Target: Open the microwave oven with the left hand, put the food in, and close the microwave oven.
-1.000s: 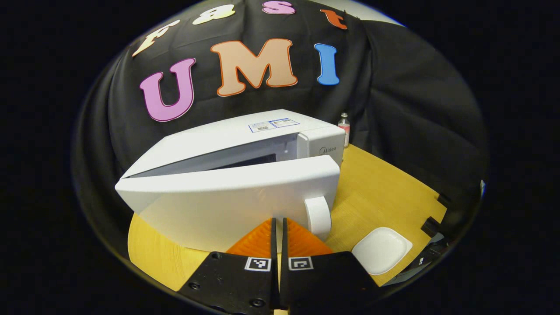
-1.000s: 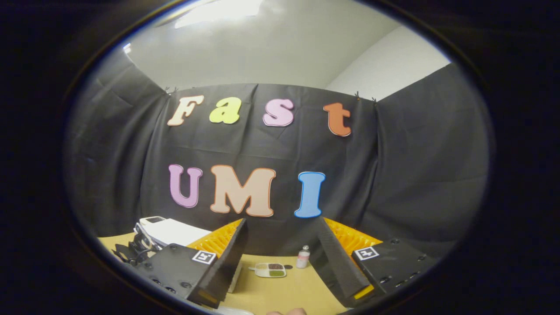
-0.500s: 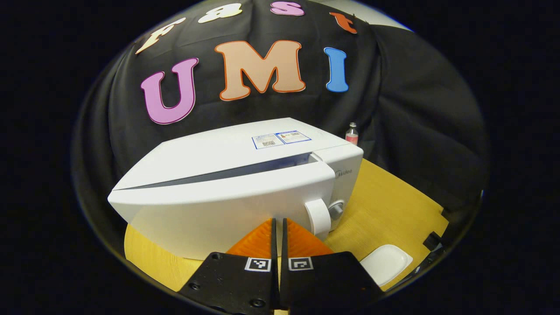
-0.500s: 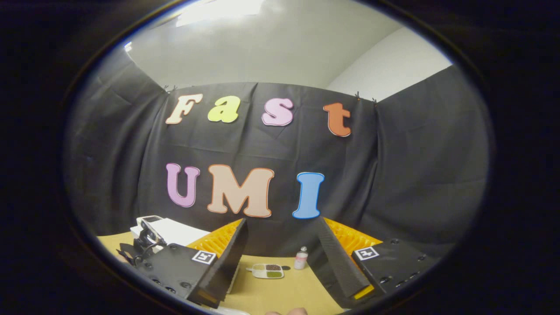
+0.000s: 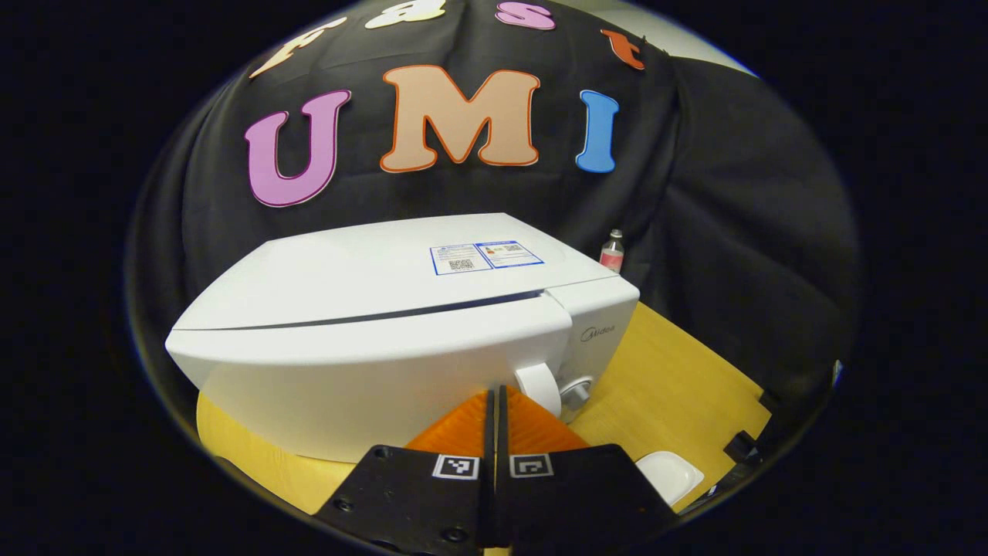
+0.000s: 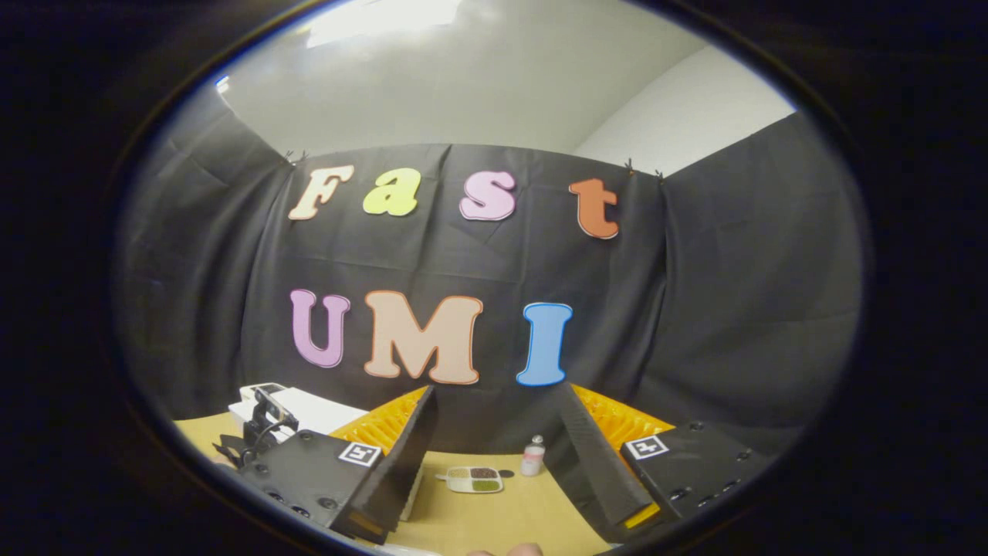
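We hold the left gripper (image 5: 495,401) pinched together, empty, tips against or just short of the microwave door (image 5: 370,363), dead ahead. The door's long axis runs sideways across us, its handle (image 5: 538,388) just right of the tips. A thin seam remains; we judge it nearly latched. The right gripper (image 6: 494,432) is spread, empty, well apart from the microwave (image 6: 297,407).

Microwave (image 5: 370,340) blocks the way ahead of the left gripper (image 5: 494,401), its closed fingers right up against the door by the round handle (image 5: 539,386). Bare tabletop (image 5: 664,378) right of the microwave gives passage. Obstacles there: white dish (image 5: 670,475) near the front edge, small bottle (image 5: 611,251) behind the microwave's right rear corner, food tray (image 6: 472,479) near the bottle.
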A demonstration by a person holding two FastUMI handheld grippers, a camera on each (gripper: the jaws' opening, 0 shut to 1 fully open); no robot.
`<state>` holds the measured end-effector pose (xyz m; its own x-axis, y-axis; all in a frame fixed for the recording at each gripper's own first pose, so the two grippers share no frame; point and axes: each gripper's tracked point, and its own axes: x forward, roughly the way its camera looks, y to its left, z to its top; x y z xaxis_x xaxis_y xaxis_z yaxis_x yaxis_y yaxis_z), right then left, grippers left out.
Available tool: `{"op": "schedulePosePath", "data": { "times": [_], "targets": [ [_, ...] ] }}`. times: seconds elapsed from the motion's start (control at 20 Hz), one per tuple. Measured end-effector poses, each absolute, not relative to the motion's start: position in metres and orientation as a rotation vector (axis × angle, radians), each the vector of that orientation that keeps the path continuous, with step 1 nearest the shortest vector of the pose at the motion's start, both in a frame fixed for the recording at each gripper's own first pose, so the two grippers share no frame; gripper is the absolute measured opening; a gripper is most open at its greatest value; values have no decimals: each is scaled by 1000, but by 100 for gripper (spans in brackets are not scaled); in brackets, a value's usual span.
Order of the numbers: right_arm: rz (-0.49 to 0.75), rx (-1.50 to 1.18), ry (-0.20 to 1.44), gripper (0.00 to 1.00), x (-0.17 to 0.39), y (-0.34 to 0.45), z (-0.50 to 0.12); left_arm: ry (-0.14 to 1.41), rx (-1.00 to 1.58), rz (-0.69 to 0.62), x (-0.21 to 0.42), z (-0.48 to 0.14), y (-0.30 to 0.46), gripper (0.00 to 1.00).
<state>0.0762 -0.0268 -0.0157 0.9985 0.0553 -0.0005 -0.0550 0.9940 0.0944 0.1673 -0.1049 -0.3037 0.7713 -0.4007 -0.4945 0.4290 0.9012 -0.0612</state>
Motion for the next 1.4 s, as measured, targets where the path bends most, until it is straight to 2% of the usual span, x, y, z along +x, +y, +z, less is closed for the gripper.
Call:
{"op": "schedulePosePath", "data": {
  "times": [0.15, 0.2, 0.25, 0.3, 0.35, 0.4, 0.45, 0.5, 0.6, 0.65, 0.75, 0.85, 0.95, 1.0, 1.25, 1.3, 1.4],
  "targets": [
    [68, 72, -14, 89, 77, -18, -8, 495, 40, -434, 176, -299, -104, 1],
    [73, 66, -13, 98, 77, -16, -8, 521, 9, -434, 177, -304, -110, 0],
    [76, 62, -15, 98, 75, -14, -7, 539, -2, -439, 172, -303, -107, 0],
    [74, 59, -17, 89, 75, -13, -6, 520, 4, -447, 176, -300, -107, 1],
    [77, 61, -15, 92, 75, -12, -7, 524, 26, -448, 175, -299, -106, 1],
    [77, 63, -10, 100, 73, -11, -7, 518, 52, -435, 173, -299, -103, 1],
    [77, 65, -11, 96, 73, -11, -7, 502, 74, -422, 173, -295, -100, 1],
    [78, 64, -9, 100, 72, -10, -6, 482, 108, -399, 173, -291, -94, 1],
    [82, 68, -8, 96, 69, -6, -6, 455, 143, -385, 165, -283, -87, 1],
    [84, 70, -8, 100, 68, -6, -6, 428, 148, -386, 160, -273, -86, 1],
    [81, 68, -1, 96, 69, -6, -9, 380, 172, -392, 148, -251, -80, 1],
    [86, 84, 6, 100, 70, -3, -10, 320, 202, -390, 139, -219, -72, 1],
    [100, 113, 5, 96, 71, 4, -8, 255, 199, -378, 134, -178, -65, 1],
    [108, 125, 4, 100, 73, 8, -7, 235, 185, -359, 133, -158, -60, 1],
    [151, 134, 8, 100, 73, 27, -8, 199, 65, -264, 125, -82, -24, 1],
    [159, 132, 10, 96, 73, 30, -9, 187, 71, -245, 126, -71, -14, 1],
    [166, 133, 18, 100, 74, 35, -10, 150, 99, -223, 119, -48, -1, 1]
  ]
}}
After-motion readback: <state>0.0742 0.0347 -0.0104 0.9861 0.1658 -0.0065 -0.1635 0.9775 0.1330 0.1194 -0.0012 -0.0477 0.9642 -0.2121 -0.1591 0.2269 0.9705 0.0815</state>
